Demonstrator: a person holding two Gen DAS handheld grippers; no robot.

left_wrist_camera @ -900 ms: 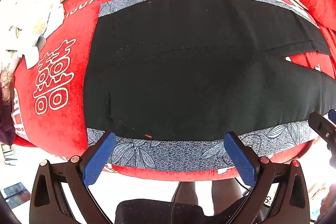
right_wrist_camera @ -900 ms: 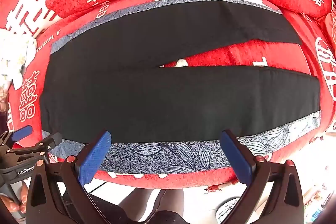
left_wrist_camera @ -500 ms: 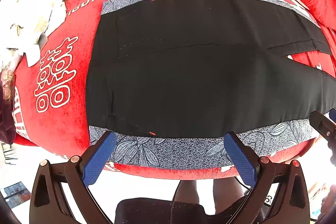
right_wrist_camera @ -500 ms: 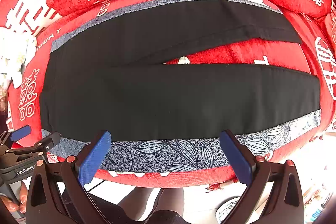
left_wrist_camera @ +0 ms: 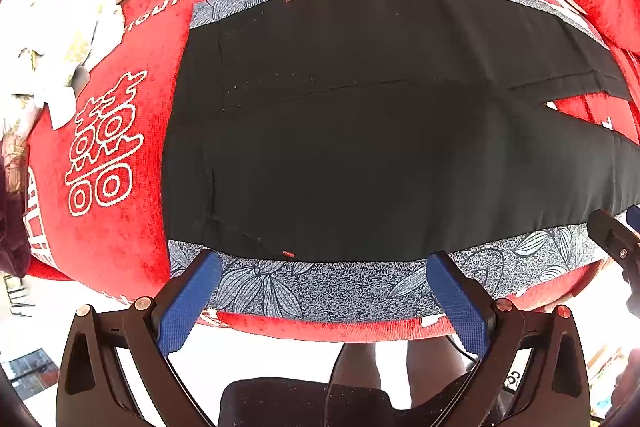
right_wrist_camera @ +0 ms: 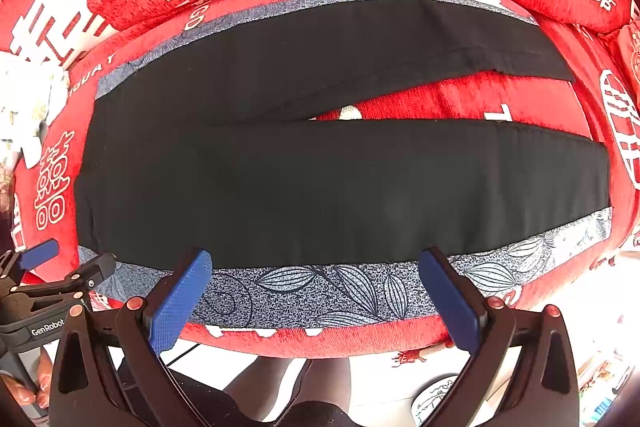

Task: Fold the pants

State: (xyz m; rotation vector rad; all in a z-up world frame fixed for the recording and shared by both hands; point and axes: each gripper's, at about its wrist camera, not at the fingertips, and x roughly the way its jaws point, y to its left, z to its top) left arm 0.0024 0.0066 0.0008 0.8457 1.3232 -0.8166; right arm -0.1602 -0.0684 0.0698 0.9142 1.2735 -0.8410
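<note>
From the left wrist we see the waist end of the black pants (left_wrist_camera: pixel 360 147) spread flat on a red cushion (left_wrist_camera: pixel 112 239); left gripper (left_wrist_camera: pixel 324 291) released. From the right wrist – both legs, and "GenRobot" on the other tool; right gripper (right_wrist_camera: pixel 316 291) released.

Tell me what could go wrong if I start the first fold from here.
1. The pants lie on a grey leaf-print cloth; a low pinch along the near edge may grab both layers.
2. Left gripper and right gripper are both open near that edge; uneven lifts could skew the fold.
3. The legs splay apart, so they may not stack cleanly.
</note>
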